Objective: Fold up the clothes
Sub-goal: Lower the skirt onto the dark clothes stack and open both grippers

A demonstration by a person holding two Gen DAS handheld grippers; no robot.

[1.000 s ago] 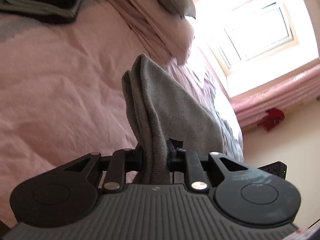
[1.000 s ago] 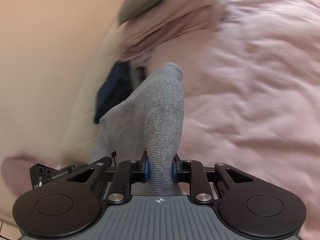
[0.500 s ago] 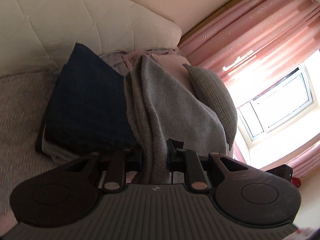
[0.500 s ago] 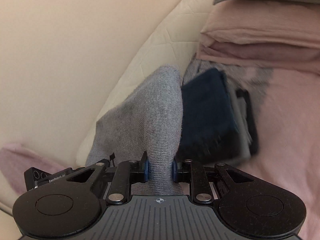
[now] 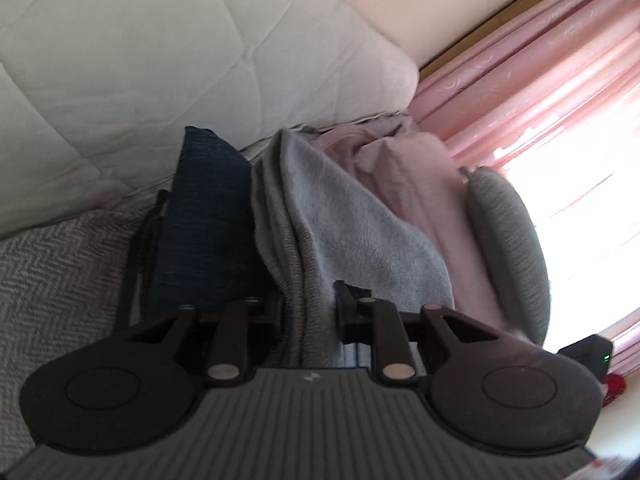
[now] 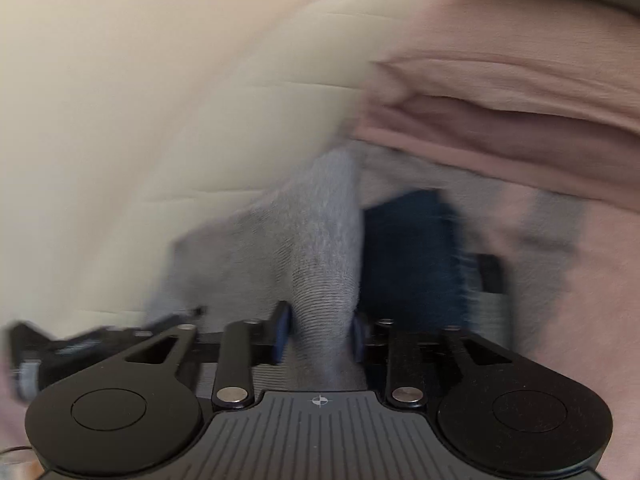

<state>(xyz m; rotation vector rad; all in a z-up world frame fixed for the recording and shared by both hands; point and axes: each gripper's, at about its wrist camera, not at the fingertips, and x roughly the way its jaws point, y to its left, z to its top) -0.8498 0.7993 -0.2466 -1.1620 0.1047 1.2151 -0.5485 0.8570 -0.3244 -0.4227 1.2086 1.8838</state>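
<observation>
A grey knit garment [image 5: 344, 216] hangs bunched from my left gripper [image 5: 310, 308], which is shut on its ribbed edge. In the right wrist view the same grey garment [image 6: 316, 240] rises between the blue pads of my right gripper [image 6: 320, 332], also shut on it. A folded dark blue garment [image 5: 204, 216] lies on the bed just beyond, left of the grey cloth in the left view and right of it as the dark blue garment [image 6: 412, 248] in the blurred right view. The other gripper [image 6: 52, 352] shows at the lower left.
A quilted cream headboard [image 5: 160, 52] stands behind the bed. Pink folded bedding [image 5: 404, 184] and a grey cushion [image 5: 508, 248] lie to the right, near pink curtains [image 5: 540, 80] and a bright window. A herringbone grey cover [image 5: 52, 276] spreads at left. Pink bedding [image 6: 520, 100] fills the right view's upper right.
Both grippers have swung up from the pink bed surface toward the headboard, carrying the grey garment. The dark blue folded garment has come closer in both views. The right view is now motion-blurred.
</observation>
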